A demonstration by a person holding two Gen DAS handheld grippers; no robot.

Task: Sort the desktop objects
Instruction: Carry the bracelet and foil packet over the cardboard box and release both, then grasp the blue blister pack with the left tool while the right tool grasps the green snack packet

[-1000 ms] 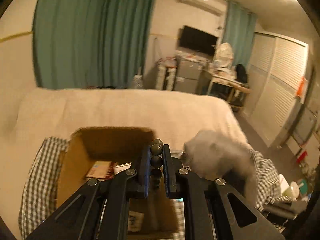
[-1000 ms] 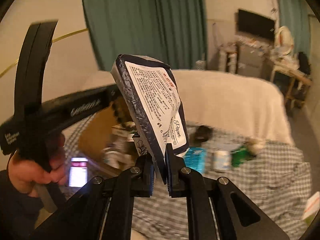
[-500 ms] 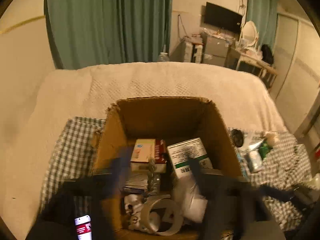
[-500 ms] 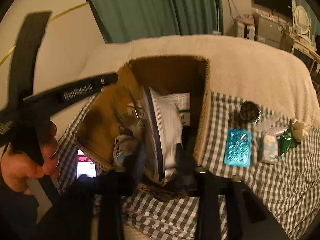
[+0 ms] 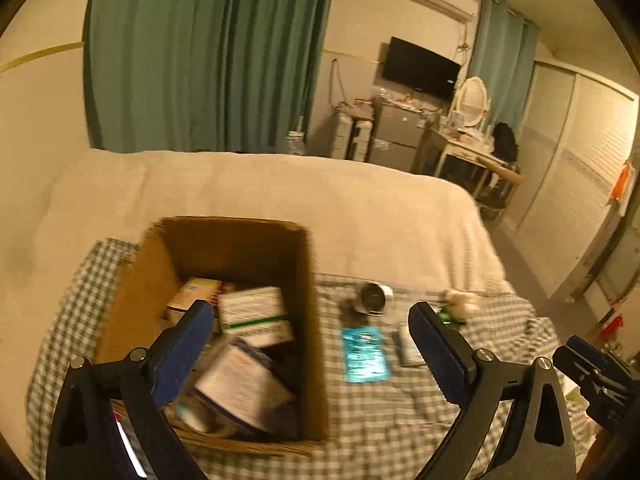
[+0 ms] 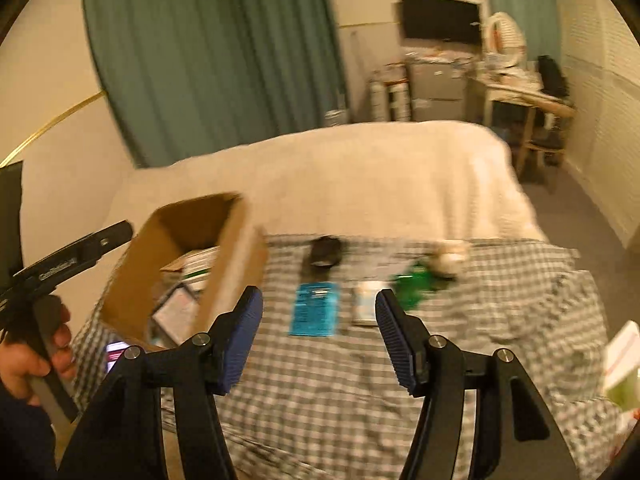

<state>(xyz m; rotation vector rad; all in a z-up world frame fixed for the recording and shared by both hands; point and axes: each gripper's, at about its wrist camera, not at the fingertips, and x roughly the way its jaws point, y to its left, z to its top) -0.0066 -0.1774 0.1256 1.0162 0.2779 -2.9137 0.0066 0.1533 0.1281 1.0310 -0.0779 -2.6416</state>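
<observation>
Left claw (image 5: 310, 344): jaws spread wide, empty, hanging over the near right part of the cardboard box (image 5: 308, 280), left finger above the contents. Box: on checked cloth (image 6: 320, 380) on the bed (image 5: 280, 200); holds white-and-green carton (image 5: 256, 312), white packet (image 5: 240, 384) and other cartons, blurred.
Right claw (image 6: 318, 332): jaws spread wide, empty, above the cloth right of the box. Just beyond it, teal blister pack (image 6: 314, 314) lying flat; small white packet (image 6: 366, 308) beside it on the right; green wrapper (image 6: 414, 282) further right; dark round tin (image 6: 326, 256) at the far edge. Nothing between claw and blister pack.
Phone (image 6: 116, 354): lit screen, near left of the box
</observation>
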